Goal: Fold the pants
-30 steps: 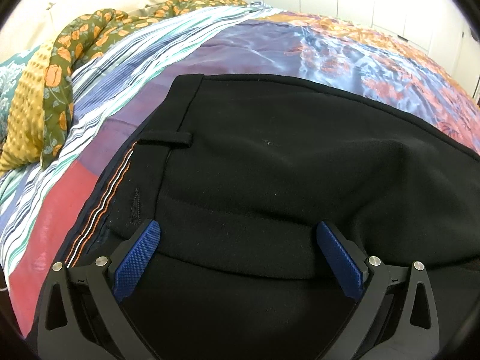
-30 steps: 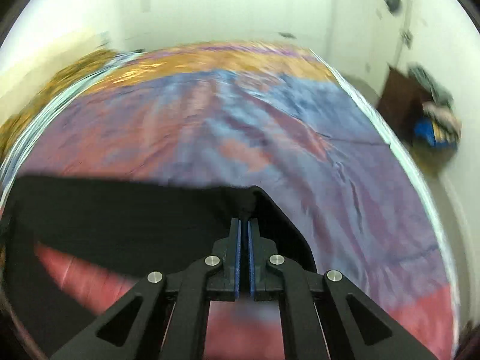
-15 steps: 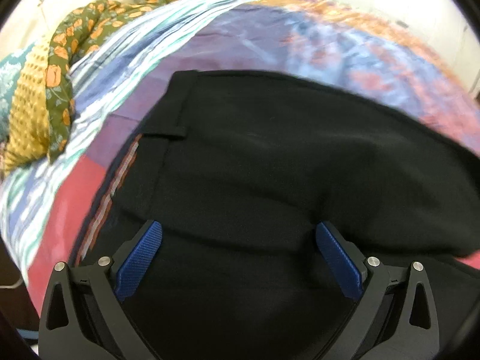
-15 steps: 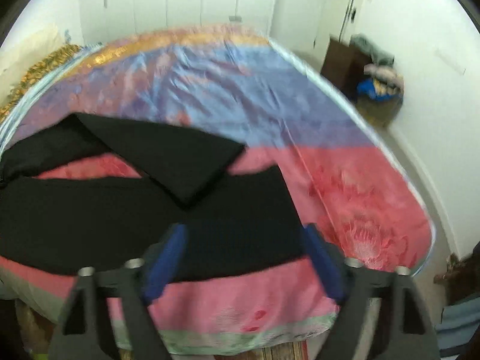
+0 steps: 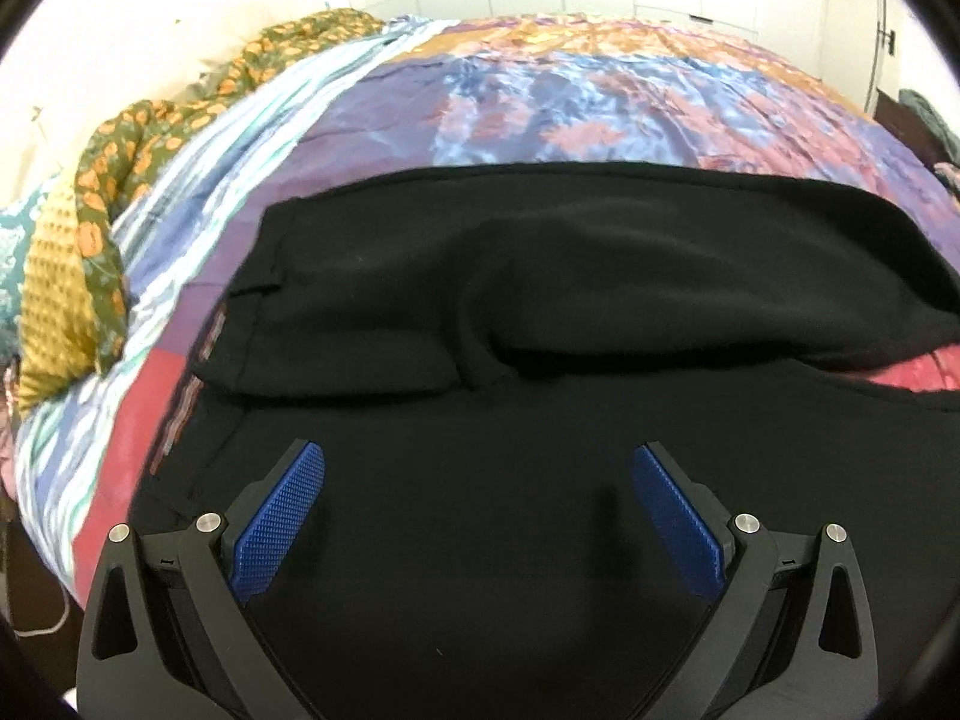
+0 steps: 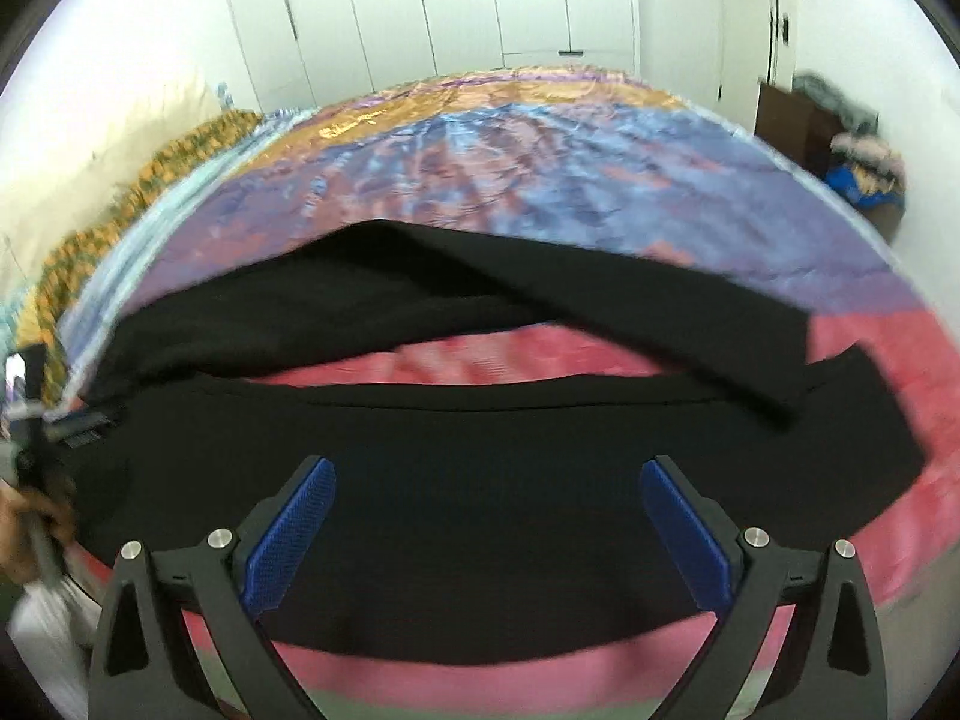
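Observation:
The black pants (image 5: 540, 276) lie on the bed, waistband at the left with a belt loop and striped inner lining (image 5: 204, 354). In the right wrist view the pants (image 6: 456, 480) show one leg folded back across the other, its cuff end (image 6: 774, 354) at the right. My left gripper (image 5: 479, 474) is open and empty, above the upper part of the pants. My right gripper (image 6: 487, 483) is open and empty, above the near leg.
A satin patchwork bedspread (image 5: 570, 96) in blue, purple, orange and red covers the bed. A green floral and yellow blanket (image 5: 108, 180) is bunched along the left side. A dark box with clothes (image 6: 840, 138) stands by the right wall. White closet doors stand behind.
My right gripper let go of the pant leg, opened and pulled back toward the near edge. The leg now lies folded across the other. My left gripper drew back a little, still open.

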`<state>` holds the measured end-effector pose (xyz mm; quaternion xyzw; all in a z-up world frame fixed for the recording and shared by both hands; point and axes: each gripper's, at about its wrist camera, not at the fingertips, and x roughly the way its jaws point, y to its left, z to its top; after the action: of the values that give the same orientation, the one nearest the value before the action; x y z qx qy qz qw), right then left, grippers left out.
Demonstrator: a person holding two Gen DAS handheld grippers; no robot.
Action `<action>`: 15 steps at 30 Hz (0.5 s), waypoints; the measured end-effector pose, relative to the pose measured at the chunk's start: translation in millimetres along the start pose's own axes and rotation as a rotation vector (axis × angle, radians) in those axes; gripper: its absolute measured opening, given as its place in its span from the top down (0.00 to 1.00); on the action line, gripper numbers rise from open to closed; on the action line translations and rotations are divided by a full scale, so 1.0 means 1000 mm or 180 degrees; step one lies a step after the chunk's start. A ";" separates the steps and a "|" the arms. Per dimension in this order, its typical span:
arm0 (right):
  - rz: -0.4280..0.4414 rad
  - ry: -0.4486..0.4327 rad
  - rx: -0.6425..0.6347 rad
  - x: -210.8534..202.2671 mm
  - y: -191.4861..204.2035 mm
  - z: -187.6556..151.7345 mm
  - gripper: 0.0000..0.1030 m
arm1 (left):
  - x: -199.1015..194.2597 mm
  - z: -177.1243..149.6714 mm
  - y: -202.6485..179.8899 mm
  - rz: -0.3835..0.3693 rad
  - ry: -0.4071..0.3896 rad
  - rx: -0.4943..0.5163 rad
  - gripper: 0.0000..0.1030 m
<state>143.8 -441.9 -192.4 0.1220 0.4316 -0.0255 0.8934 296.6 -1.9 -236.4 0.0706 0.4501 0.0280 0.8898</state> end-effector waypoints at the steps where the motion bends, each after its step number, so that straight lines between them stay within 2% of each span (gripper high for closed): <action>1: 0.0039 0.0004 0.0029 0.004 0.003 0.000 0.02 | 0.002 0.001 0.002 0.0005 -0.0016 -0.0001 0.01; 3: 0.0039 -0.0016 0.0009 0.007 0.006 -0.002 0.02 | 0.012 -0.002 0.000 -0.0034 0.0097 0.0018 0.01; 5: 0.0025 -0.0029 0.0001 0.011 0.004 -0.002 0.02 | 0.033 -0.012 -0.002 -0.0101 0.0350 0.0047 0.01; 6: 0.0039 -0.0029 0.0021 0.012 0.002 -0.003 0.02 | 0.039 -0.018 -0.002 -0.0141 0.0382 0.0010 0.00; 8: 0.0117 -0.0041 0.0178 0.017 -0.013 -0.002 0.02 | 0.040 -0.025 0.006 -0.0266 0.0227 -0.0168 0.00; 9: 0.0216 -0.0055 0.0321 0.021 -0.025 0.001 0.02 | 0.041 -0.026 0.008 -0.0298 0.0228 -0.0206 0.00; 13: 0.0813 -0.0143 0.1348 0.037 -0.087 0.008 0.03 | 0.042 -0.024 0.009 -0.0303 0.0225 -0.0197 0.00; 15: 0.0943 -0.0156 0.1805 0.050 -0.112 0.011 0.03 | 0.043 -0.024 0.009 -0.0296 0.0212 -0.0194 0.00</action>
<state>166.6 -549.7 -246.9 0.4269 0.3632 -0.0173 0.8280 302.4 14.5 -283.3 0.0216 0.4811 0.0027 0.8764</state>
